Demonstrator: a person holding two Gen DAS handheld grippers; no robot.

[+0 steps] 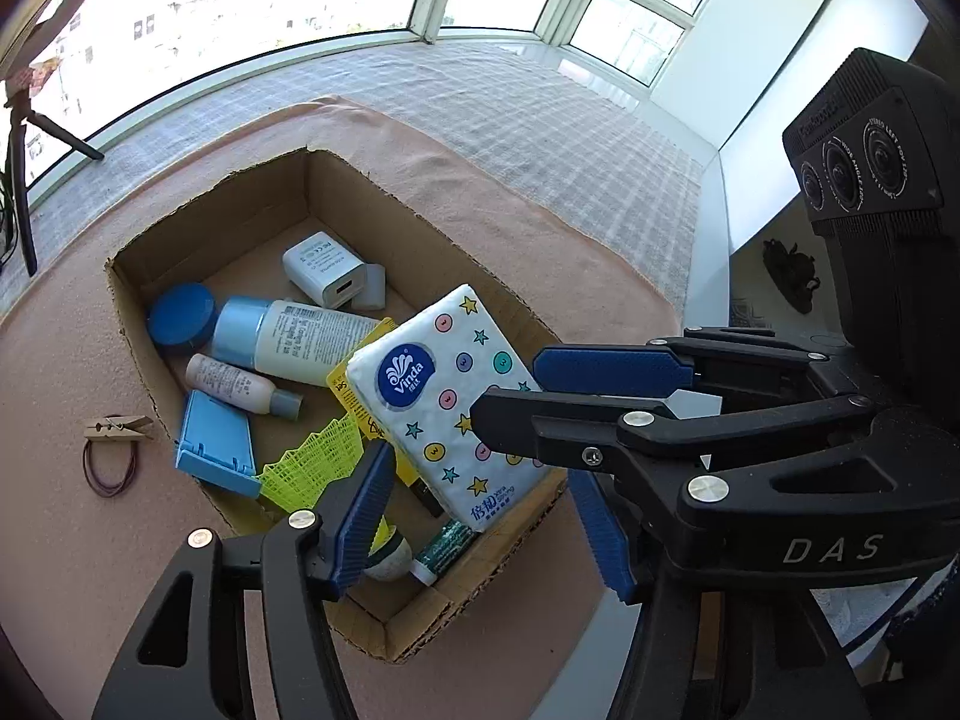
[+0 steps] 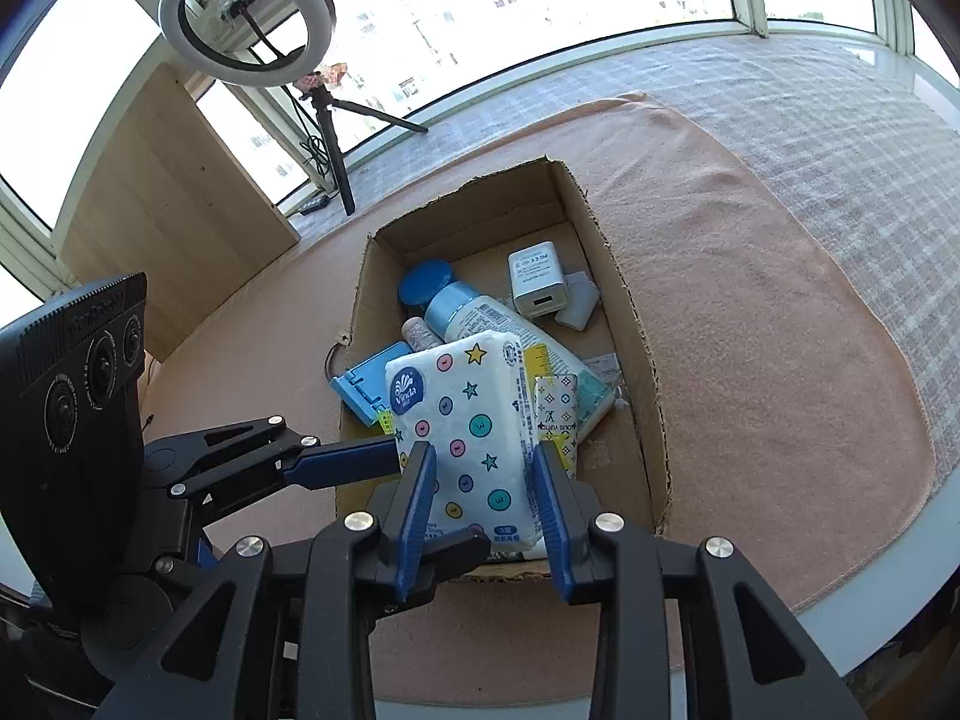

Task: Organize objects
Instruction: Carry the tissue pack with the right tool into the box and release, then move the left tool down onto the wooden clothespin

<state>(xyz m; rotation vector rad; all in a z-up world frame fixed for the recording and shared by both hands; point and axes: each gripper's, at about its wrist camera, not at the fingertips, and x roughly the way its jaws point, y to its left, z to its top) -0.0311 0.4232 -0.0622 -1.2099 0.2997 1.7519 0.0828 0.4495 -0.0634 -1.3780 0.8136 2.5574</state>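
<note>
The right gripper (image 2: 483, 498) reaches forward over the near edge of the cardboard box (image 2: 648, 360), its two blue pads clamped on either side of a tissue pack (image 2: 468, 420), which it holds tilted above the box's contents. The left gripper (image 1: 480, 510) sits low at the near corner of the box with its fingers spread wide and nothing between them (its right finger is partly hidden behind the other tool in the left wrist view). The pack is white with coloured dots and stars and a round blue Vinda logo near its far end. Beneath and beyond it in the box lie a yellow mesh piece (image 1: 312, 468), a blue flat case (image 1: 219, 450), a small pink bottle (image 1: 240, 387), a larger bottle with a pale blue cap (image 1: 288, 339), a blue round lid (image 1: 180, 315) and a white charger (image 1: 324, 270). Only the left wrist view shows a clothespin (image 1: 117, 427) and a rubber band (image 1: 111, 468) on the peach cloth (image 1: 66, 540) outside the box; only the right wrist view shows a ring light (image 2: 246, 18) on a tripod by the window.
</note>
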